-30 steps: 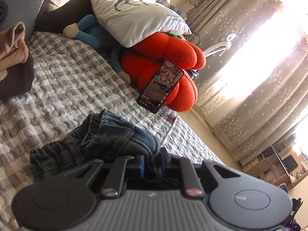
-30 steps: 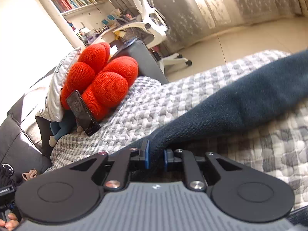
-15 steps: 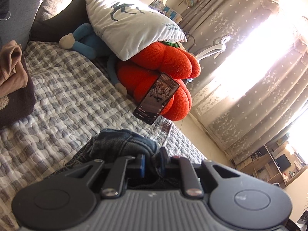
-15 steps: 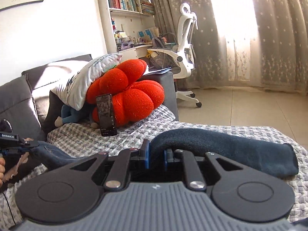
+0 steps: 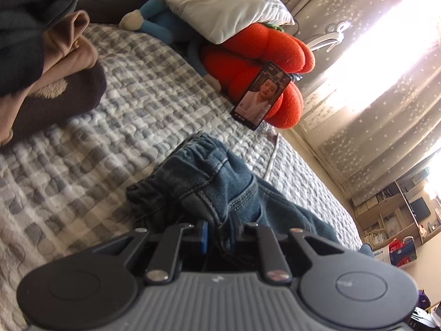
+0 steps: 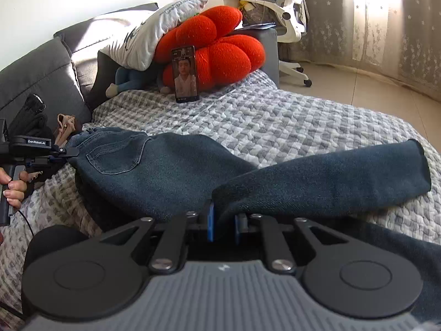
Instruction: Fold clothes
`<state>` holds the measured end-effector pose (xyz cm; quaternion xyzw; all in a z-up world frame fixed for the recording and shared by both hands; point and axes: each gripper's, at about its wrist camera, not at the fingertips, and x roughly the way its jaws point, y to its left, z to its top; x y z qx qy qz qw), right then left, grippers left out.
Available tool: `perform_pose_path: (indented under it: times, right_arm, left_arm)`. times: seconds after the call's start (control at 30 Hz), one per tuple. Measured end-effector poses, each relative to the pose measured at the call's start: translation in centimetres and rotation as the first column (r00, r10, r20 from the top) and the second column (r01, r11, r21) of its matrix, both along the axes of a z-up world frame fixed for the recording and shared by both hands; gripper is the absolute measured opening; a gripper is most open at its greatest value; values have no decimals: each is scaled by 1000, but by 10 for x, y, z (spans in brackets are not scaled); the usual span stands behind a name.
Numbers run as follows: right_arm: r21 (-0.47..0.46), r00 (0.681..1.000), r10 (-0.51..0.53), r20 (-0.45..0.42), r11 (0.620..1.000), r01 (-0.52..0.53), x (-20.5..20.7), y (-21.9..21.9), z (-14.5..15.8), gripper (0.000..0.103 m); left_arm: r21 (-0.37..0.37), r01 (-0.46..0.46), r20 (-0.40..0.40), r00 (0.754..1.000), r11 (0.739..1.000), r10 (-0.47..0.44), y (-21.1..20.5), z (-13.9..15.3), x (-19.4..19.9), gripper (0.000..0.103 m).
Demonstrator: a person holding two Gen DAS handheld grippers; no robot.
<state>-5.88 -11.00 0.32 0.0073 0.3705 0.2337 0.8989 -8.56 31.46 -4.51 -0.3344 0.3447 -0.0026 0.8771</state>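
Because I want the jeans [image 6: 165, 171] stretched flat on the bed [image 6: 275, 121] before folding, I keep my left gripper [image 5: 219, 234] fingers clamped on the waistband and my right gripper [image 6: 224, 220] fingers clamped on a leg.

The left gripper [image 5: 219, 234] is held low, with its jaws closed on a bunched fold of denim. From the right wrist view, the same left gripper [image 6: 64, 153] is seen at the far left, gripped from below by the person's left hand [image 6: 12, 186], whose fingers [image 6: 16, 184] are curled around the handle. The right gripper [image 6: 224, 224] is kept low as well, its jaws clamped on dark cloth.
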Motion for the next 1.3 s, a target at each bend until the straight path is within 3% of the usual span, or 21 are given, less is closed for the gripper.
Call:
perform_pose_path:
  times: [0.27,0.43,0.57,0.63,0.7,0.77,0.87,1.03,1.13,1.2,1.3]
  right_arm:
    - [-43,990,0,-138,999,-6,-1,4,-36,16]
    - [-53,987,-6,-162,999,-2,1,3,-46,17]
    - [7,981,-41,-190,999,43,6,-5,-43,29]
    - [49,976,-60,-211,996,72,8,-12,-44,30]
    - [84,970,-74,-233,992,96,9,-15,-47,29]
    - [98,970,-77,-229,990,101,6,-16,-44,16]
    - [95,976,-70,-207,991,91,0,-14,-37,16]
    - [77,965,-65,-254,993,87,6,-14,-47,16]
    - [59,961,-61,-271,995,80,10,-14,-53,16]
    - [48,963,-45,-264,997,60,11,-14,-49,20]
    - [33,965,-44,-260,998,55,12,-19,-43,37]
  left_arm:
    - [-7,-18,-57,998,1000,18,2,-22,-4,15]
    - [-33,-45,-42,998,998,43,5,-18,-10,26]
    - [-62,-63,-30,998,996,61,8,-15,-12,27]
    - [-49,-67,-33,997,997,65,6,-14,-10,27]
    - [-22,-71,-32,997,997,71,2,-12,-10,18]
    - [11,-72,-17,997,997,72,-3,-7,-11,16]
    - [65,-68,11,998,996,67,-9,3,-14,15]
    - [86,-62,-73,995,994,69,-5,-13,-9,16]
    - [95,-60,-77,995,994,68,-4,-8,-14,17]
    - [101,-59,-80,994,993,67,-3,-5,-17,24]
    - [111,-57,-84,994,992,67,-2,1,-23,40]
